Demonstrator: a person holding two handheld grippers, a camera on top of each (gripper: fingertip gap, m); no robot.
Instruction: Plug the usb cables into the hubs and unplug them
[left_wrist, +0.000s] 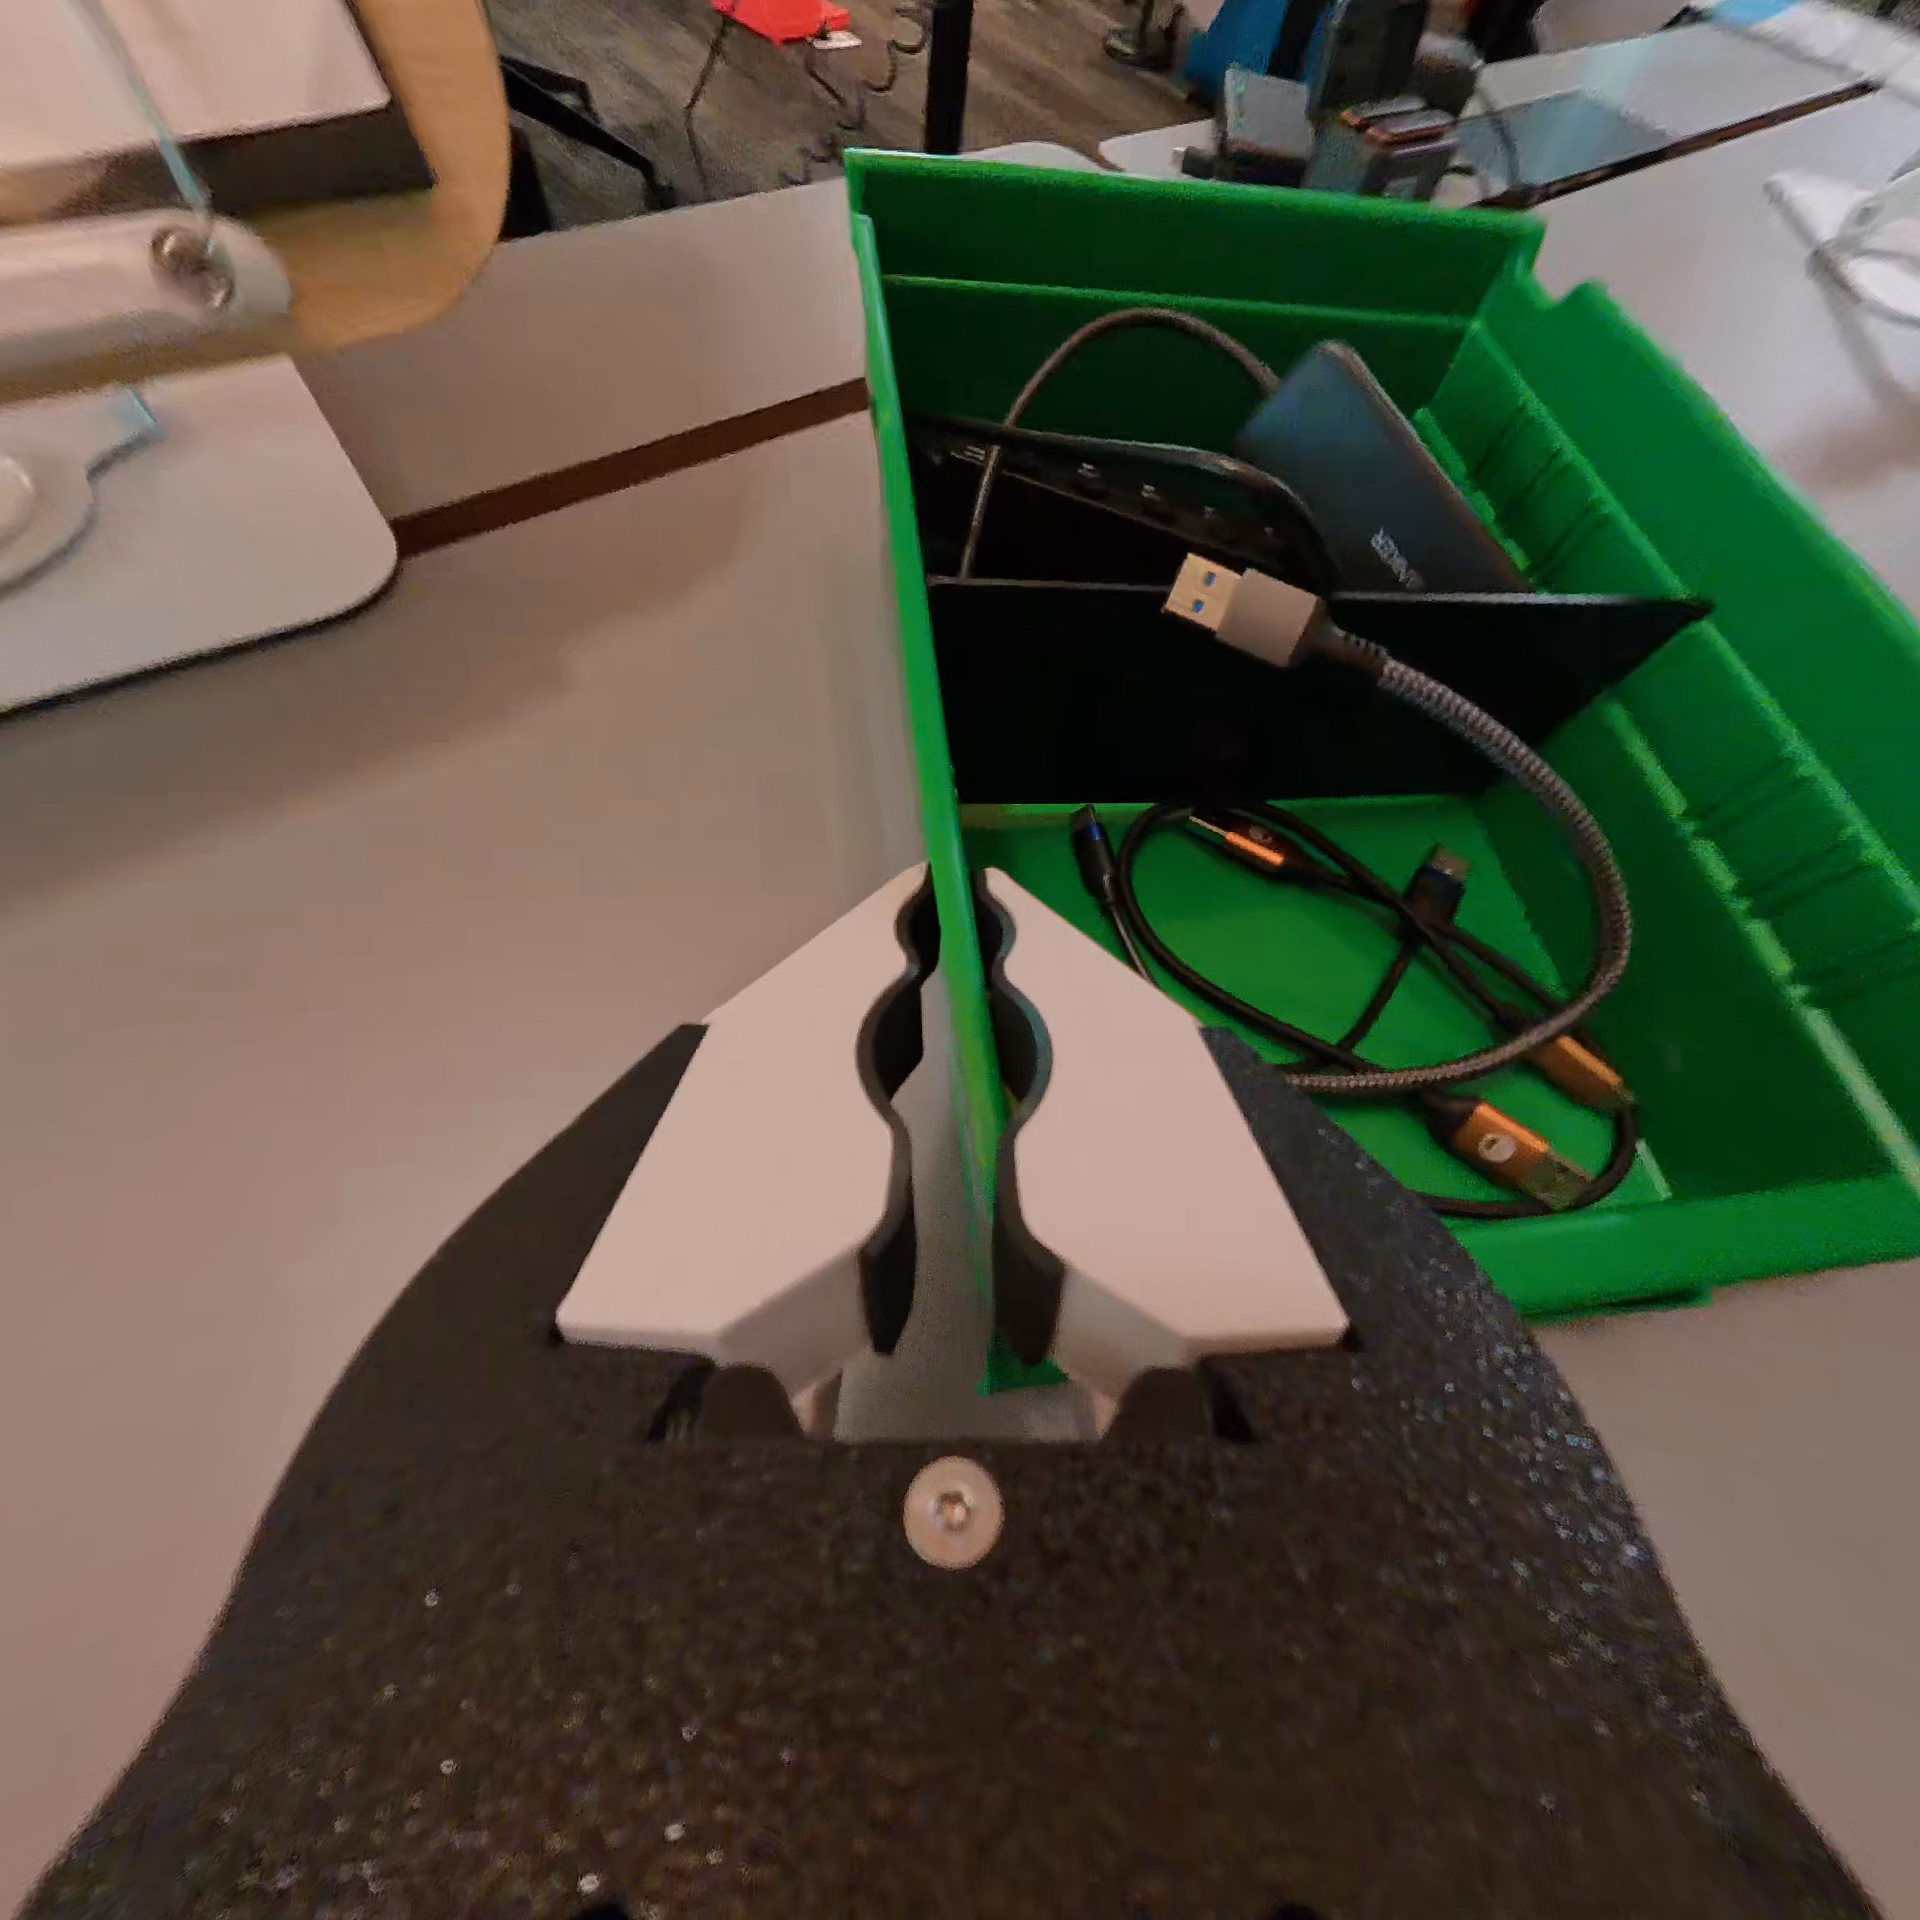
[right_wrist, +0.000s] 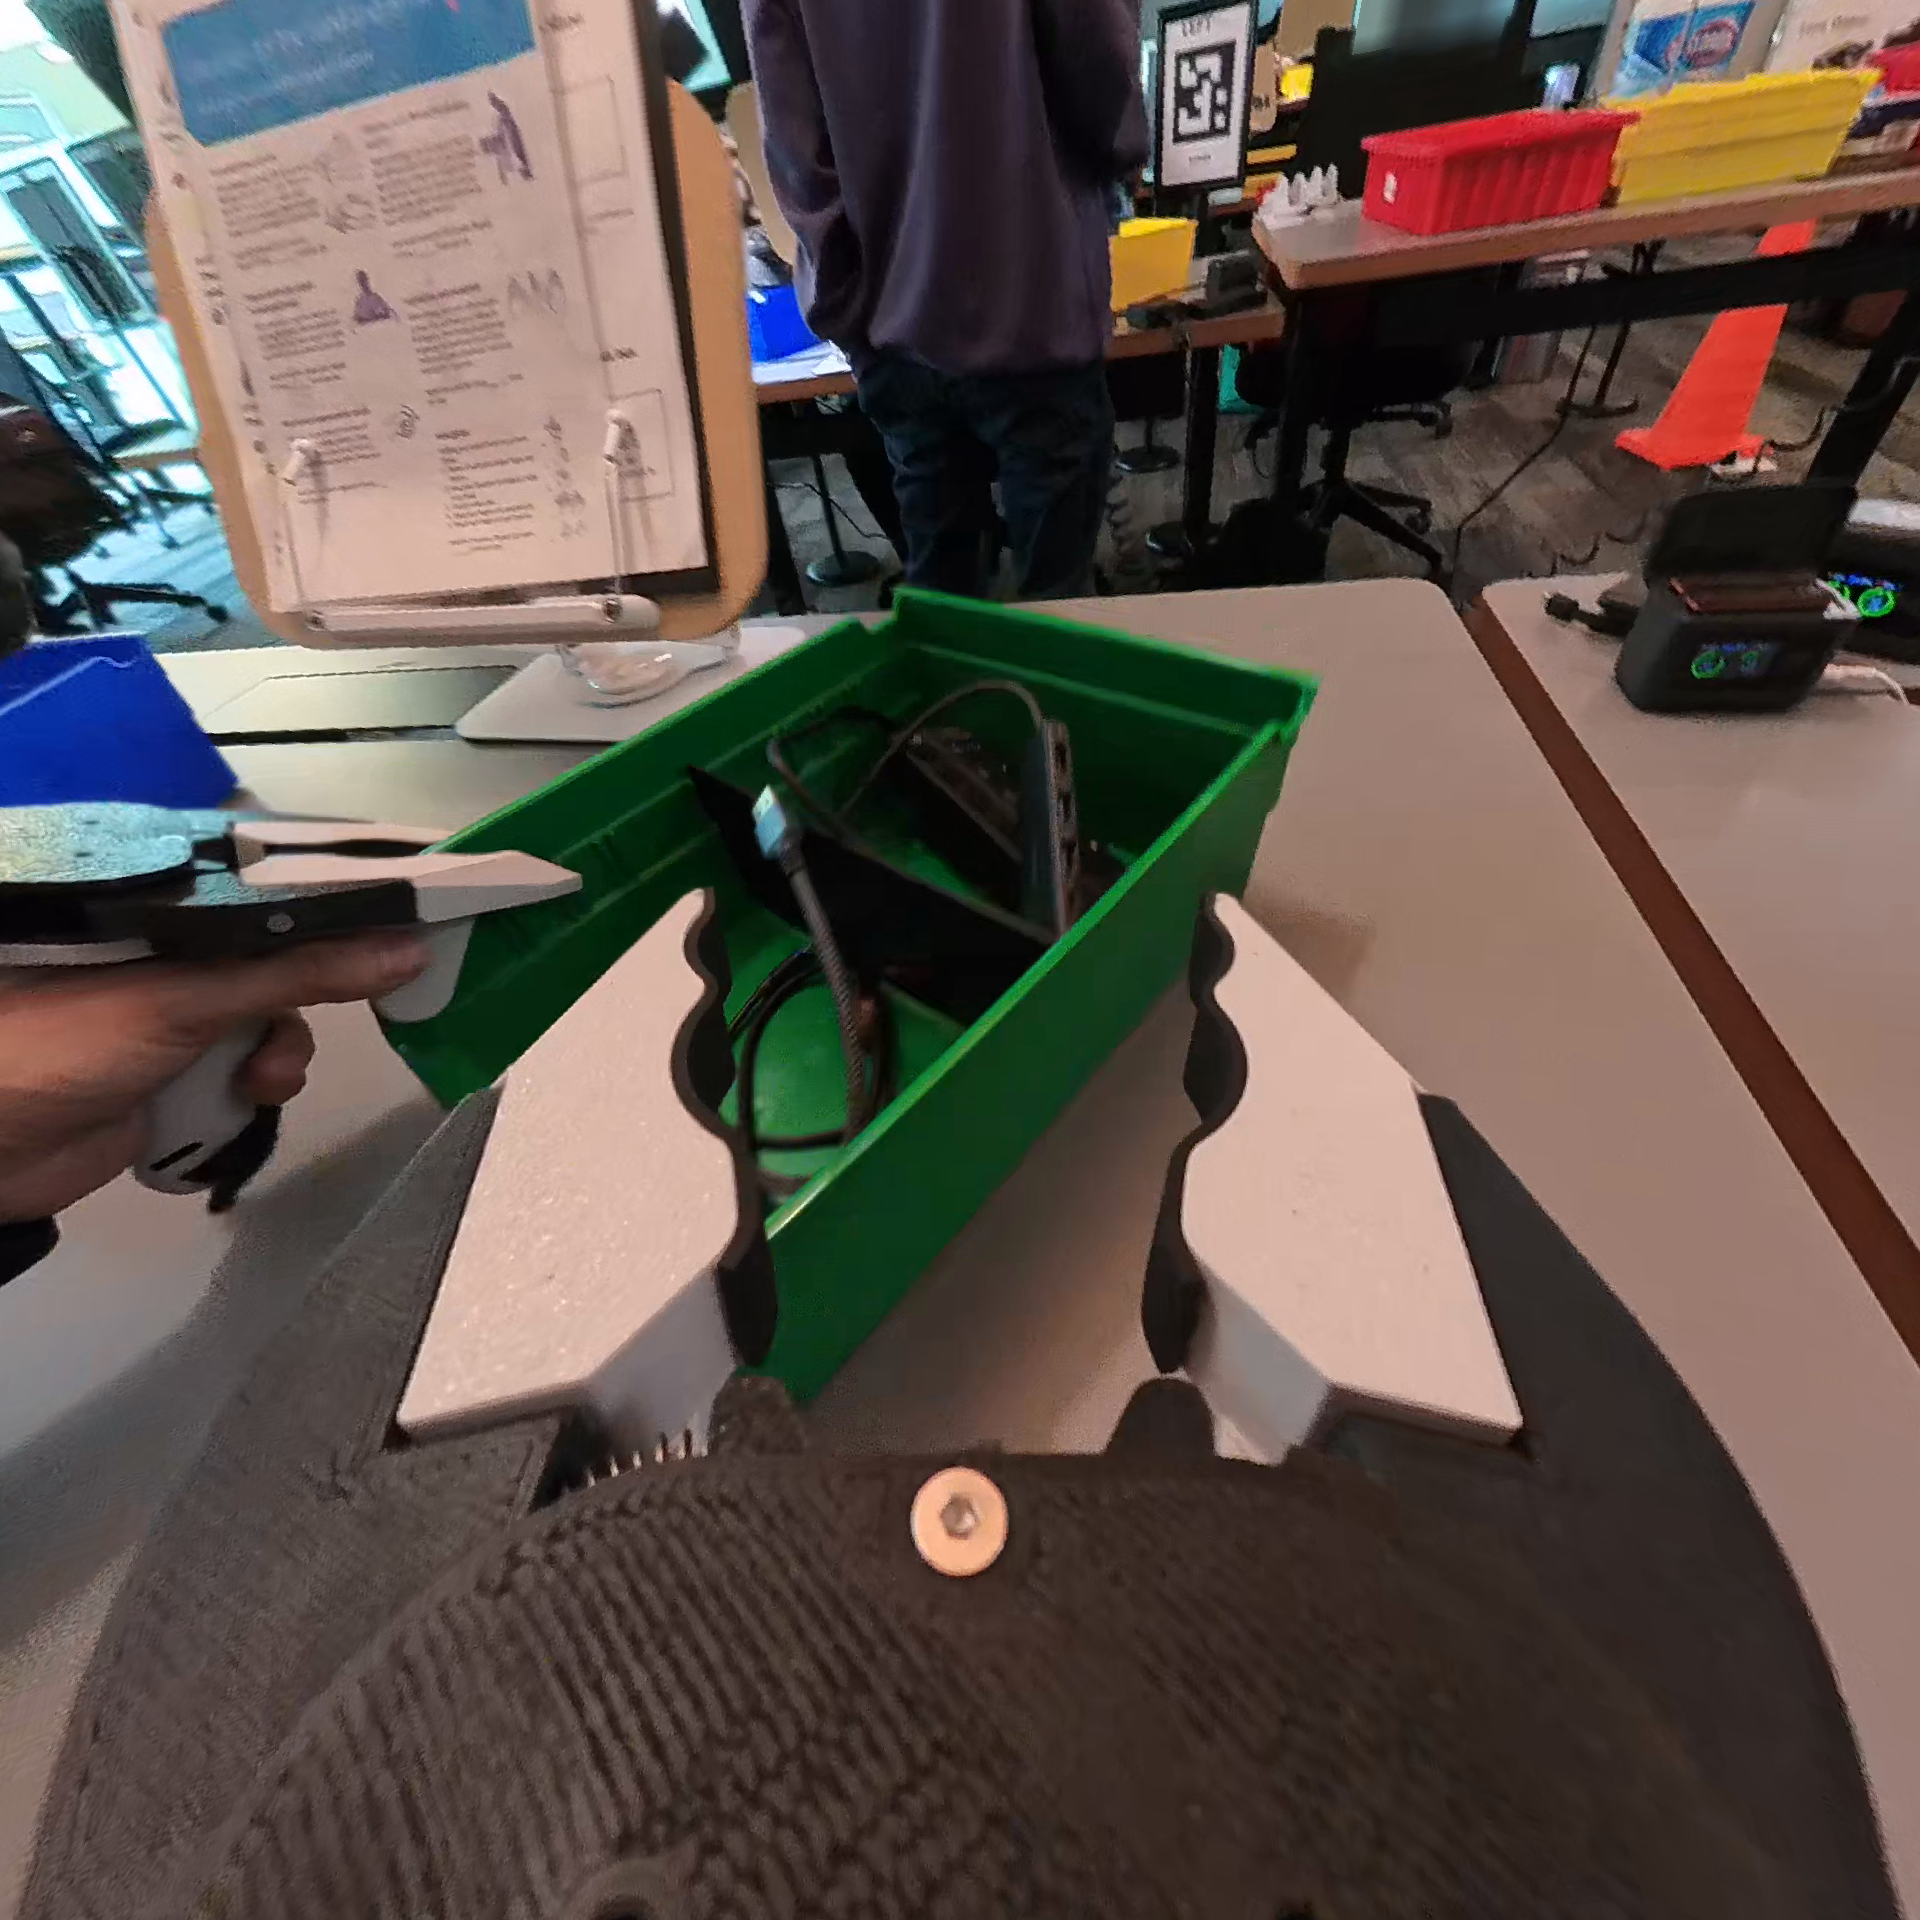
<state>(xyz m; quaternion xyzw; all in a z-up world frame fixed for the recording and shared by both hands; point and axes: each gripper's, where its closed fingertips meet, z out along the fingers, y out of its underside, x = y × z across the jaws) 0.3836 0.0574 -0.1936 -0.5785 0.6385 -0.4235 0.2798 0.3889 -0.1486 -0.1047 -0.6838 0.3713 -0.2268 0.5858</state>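
Your left gripper (left_wrist: 951, 1049) has its fingers (left_wrist: 748, 1164) pinched on the near side wall of the green bin (left_wrist: 1683, 790), the thin wall running straight up the gap between them. Your right gripper (right_wrist: 951, 1049) stands with its fingers (right_wrist: 582, 1174) spread wide; the bin's near corner sits in the gap without either finger touching it that you can see. In the right wrist view your left hand (right_wrist: 114, 1049) holds the left gripper level at the bin's left wall. Inside the bin, a black divider (left_wrist: 1195, 686) crosses from wall to wall. Over its top edge pokes the grey USB plug (left_wrist: 1242, 608) of a braided cable (left_wrist: 1558, 831), which arcs back down into the near compartment. That compartment also holds coiled black cables (left_wrist: 1299, 935) with orange-sleeved plugs (left_wrist: 1507, 1153). Beyond the divider lie a black hub (left_wrist: 1122, 488) with a row of ports and a dark blue flat device (left_wrist: 1371, 468) leaning toward the right wall. The bin stands on the grey desk (left_wrist: 468, 935), near its middle. At the desk's far left edge a document stand (right_wrist: 436, 312) holds a printed sheet, and a person (right_wrist: 956, 260) stands behind the desk.
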